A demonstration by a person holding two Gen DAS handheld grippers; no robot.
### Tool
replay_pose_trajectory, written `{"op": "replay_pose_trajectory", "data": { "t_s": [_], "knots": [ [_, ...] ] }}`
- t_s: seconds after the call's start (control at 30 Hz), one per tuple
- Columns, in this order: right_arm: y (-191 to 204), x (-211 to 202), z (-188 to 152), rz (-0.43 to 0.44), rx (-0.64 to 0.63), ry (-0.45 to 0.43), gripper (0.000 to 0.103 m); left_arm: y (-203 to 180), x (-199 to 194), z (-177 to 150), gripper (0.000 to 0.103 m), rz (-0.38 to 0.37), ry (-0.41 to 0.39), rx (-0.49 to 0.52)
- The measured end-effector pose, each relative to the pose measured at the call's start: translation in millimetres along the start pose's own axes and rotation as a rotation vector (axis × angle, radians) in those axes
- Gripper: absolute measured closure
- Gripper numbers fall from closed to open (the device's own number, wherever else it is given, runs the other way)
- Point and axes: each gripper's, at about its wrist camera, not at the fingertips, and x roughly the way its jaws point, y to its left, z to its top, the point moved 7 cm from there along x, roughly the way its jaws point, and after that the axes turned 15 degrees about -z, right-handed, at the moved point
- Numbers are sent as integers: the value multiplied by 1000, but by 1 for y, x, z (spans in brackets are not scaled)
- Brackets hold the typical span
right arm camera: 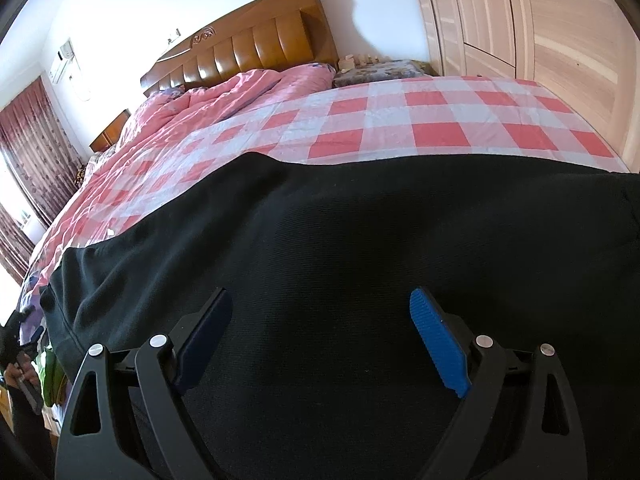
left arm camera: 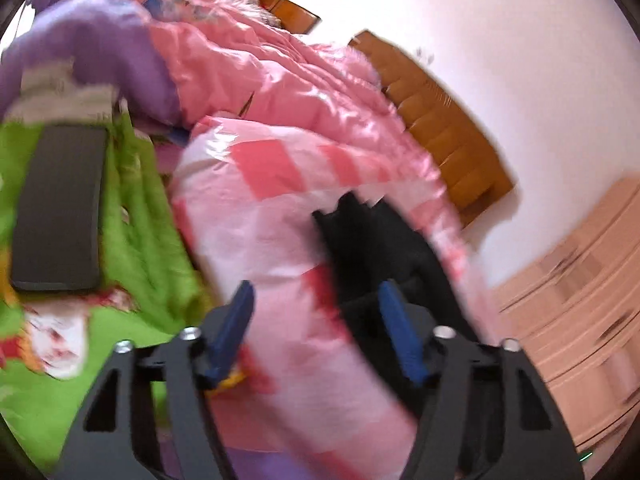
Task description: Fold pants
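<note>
Directly under and ahead of the right claw (right arm camera: 320, 340), black pants (right arm camera: 320, 248) lie spread flat across the near part of the bed; its 2 blue pads stand wide apart above the cloth with nothing pinched between them, so this claw is open. The fabric fills the whole width in front of it, with one hemmed edge running off to its left, and no crisp crease or stacked layers can be made out, so the folding looks early or at most part done; how many layers lie there cannot be told. The left claw (left arm camera: 316, 320), seen in a blurred view, is also open, roughly half spread, holding nothing, with the checked sheet (left arm camera: 256, 220) between its pads and a dark bunch of the pants (left arm camera: 376, 240) just ahead and to its right. Beyond the pants the checked sheet (right arm camera: 400, 120) runs on to a pink quilt (right arm camera: 240, 92) and then the wooden headboard (right arm camera: 256, 40). What remains, by my judgement, is gripping an end and bringing it over.
</note>
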Motion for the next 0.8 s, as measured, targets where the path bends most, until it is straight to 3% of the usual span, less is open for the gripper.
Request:
{"op": "replay_pose_trajectory", "data": {
  "t_s": [0.03,0.17,0.27,0.33,0.47,0.5,0.53,0.57,0.6,0.7,0.8],
  "knots": [
    [0,1,0,-2,-3,1,15,-4,4,-4,52,29,27,49],
    [2,1,0,-15,-17,4,15,-23,21,-13,52,59,84,188],
    [3,1,0,-21,-20,4,15,-24,34,-15,52,38,114,173],
    [3,1,0,-19,-18,4,15,-22,42,-16,45,22,135,158],
    [3,2,0,-18,-18,4,14,-15,47,-11,39,-93,146,102],
    [3,2,0,-19,-19,4,14,-15,47,-11,45,-117,150,106],
    [3,2,0,-18,-19,4,14,-13,47,-12,65,-123,162,121],
    [3,2,0,-17,-17,5,14,-12,48,-14,76,-116,190,151],
    [3,2,0,-16,-15,5,14,-13,49,-17,82,-116,208,176],
    [3,2,0,-20,-19,5,14,-21,47,-21,79,-72,207,270],
    [4,2,-1,-25,-24,6,14,-20,51,-20,52,-111,197,229]
  ]
}}
